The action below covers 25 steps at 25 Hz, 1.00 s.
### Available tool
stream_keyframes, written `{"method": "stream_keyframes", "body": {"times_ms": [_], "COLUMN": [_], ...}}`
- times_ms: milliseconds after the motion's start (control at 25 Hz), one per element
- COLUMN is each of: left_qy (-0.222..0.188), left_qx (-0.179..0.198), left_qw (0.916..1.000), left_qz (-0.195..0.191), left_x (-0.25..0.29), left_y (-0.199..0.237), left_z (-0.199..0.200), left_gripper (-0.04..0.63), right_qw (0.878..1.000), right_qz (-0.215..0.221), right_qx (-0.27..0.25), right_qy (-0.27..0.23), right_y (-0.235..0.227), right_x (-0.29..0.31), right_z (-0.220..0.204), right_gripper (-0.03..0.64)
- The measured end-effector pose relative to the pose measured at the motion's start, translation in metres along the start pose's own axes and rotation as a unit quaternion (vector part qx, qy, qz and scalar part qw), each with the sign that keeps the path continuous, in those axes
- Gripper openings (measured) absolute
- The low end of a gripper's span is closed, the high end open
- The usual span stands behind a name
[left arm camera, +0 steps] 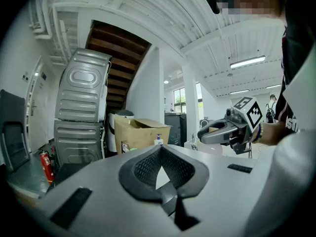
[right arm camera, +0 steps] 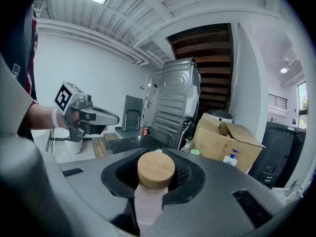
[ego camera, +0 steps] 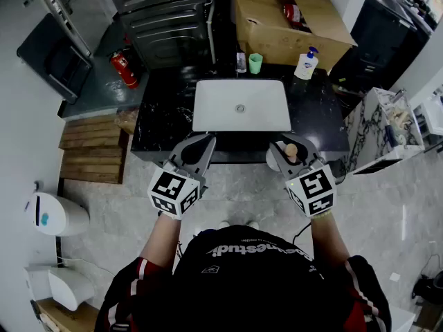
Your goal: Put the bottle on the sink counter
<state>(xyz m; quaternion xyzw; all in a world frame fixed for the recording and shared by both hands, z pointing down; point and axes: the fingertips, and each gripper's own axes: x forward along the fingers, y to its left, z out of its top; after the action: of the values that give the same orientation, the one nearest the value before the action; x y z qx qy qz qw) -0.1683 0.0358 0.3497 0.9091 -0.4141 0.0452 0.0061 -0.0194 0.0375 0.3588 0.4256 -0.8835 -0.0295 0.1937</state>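
**At the table's near edge, a bottle is hanging in the right claw**

Below the person, the black table (ego camera: 166,120) is taking up the middle of the head view, and it is carrying a white sink (ego camera: 208,113) set into its centre. The sink is leaving bare stone only to either side and along the back. Judging by the task, the free patch on the right is looking like the natural landing spot. Behind the table a cardboard box (ego camera: 270,37) is standing open, well apart from the work.

The right claw (ego camera: 289,151) is hovering at the table's front edge, just right of the sink's near corner. Its jaws are standing partly apart and pressing on the bottle (right arm camera: 156,170), a pale one with a round wooden cap. They are gripping it just under the cap, so the body is hanging upright below the pads. Held this way, its base is probably going to meet the stone flat. The bottle is not yet resting on the table.

The left claw (left arm camera: 161,169) is hovering near the sink's other front corner. Its jaws are closed together with nothing between them, and it is keeping out of the bottle's way.

Along the back strip a soap pump (ego camera: 306,64) and a green cup (ego camera: 255,63) are sitting, so that edge is offering less room.
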Motion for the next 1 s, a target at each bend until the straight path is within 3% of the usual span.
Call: {"method": "stream_keyframes", "body": {"times_ms": [1000], "left_qy": [-0.003], "left_qx": [-0.009], "left_qw": [0.9999], "left_qz": [0.007], "left_x": [0.0003], "left_y": [0.0108], "left_z": [-0.0048], "left_gripper": [0.014], "right_qw": [1.0], "right_qz": [-0.001], "right_qx": [0.012], "right_qy": [-0.003], "right_y": [-0.0047], "right_x": [0.0105], "right_z": [0.0012], "right_gripper": [0.121]}}
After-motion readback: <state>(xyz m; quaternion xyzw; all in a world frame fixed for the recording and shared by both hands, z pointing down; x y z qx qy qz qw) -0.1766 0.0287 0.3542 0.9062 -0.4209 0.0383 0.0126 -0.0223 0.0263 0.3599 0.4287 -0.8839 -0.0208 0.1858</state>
